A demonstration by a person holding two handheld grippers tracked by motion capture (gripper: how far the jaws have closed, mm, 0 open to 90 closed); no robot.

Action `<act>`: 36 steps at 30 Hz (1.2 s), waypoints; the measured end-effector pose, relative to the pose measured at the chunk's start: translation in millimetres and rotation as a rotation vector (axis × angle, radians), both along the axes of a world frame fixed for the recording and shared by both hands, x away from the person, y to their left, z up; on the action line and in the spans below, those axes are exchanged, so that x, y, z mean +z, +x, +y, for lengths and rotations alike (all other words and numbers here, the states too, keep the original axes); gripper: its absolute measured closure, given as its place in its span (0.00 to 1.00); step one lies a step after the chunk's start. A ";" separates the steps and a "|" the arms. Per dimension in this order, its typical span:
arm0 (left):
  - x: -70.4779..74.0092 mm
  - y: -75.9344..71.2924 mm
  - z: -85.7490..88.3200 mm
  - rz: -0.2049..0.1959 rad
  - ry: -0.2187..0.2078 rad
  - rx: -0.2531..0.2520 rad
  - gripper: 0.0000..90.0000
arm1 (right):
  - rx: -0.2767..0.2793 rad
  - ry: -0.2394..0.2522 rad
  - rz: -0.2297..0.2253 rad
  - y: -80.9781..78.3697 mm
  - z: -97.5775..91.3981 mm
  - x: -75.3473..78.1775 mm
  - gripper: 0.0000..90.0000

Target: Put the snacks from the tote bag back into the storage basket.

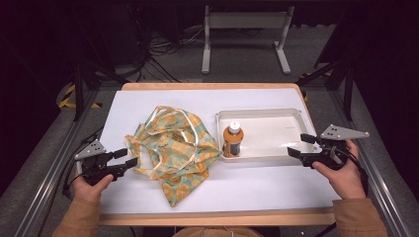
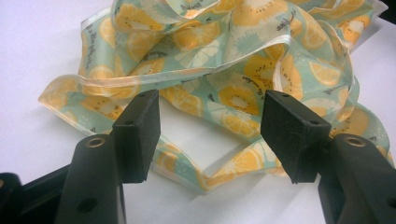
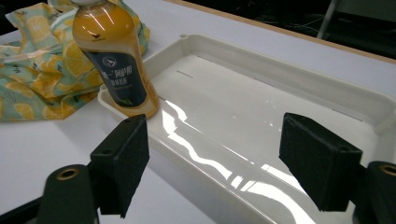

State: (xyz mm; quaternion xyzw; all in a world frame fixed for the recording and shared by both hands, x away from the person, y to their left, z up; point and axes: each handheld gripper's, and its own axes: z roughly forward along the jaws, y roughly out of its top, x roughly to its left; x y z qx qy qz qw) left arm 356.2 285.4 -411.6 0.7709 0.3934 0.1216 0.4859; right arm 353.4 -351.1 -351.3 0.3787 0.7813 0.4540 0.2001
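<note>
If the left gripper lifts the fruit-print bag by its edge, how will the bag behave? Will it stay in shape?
Probably not. The fruit-print bag lies crumpled in loose folds, so it looks floppy and would likely hang and unfold. Its surface looks glossy, so it may slip between the left gripper's open jaws. It seems thin and light.

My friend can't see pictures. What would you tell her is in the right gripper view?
An orange juice bottle stands upright in the near left corner of a shiny white tray. The right gripper has its two black jaws wide open with nothing between them, pointed at the tray. A fruit-print bag lies crumpled behind the bottle.
</note>
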 end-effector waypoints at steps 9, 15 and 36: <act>-2.4 -0.3 -1.4 -0.001 0.002 0.006 0.43 | -0.029 -0.006 0.007 -5.4 -1.7 -17.4 0.28; -4.6 -0.2 -3.0 -0.007 0.011 0.001 0.43 | -0.058 0.022 0.005 -8.3 -4.0 -34.6 0.28; -8.1 1.9 -0.9 0.001 -0.006 -0.004 0.43 | -0.045 -0.056 0.108 -1.4 8.7 -64.1 0.28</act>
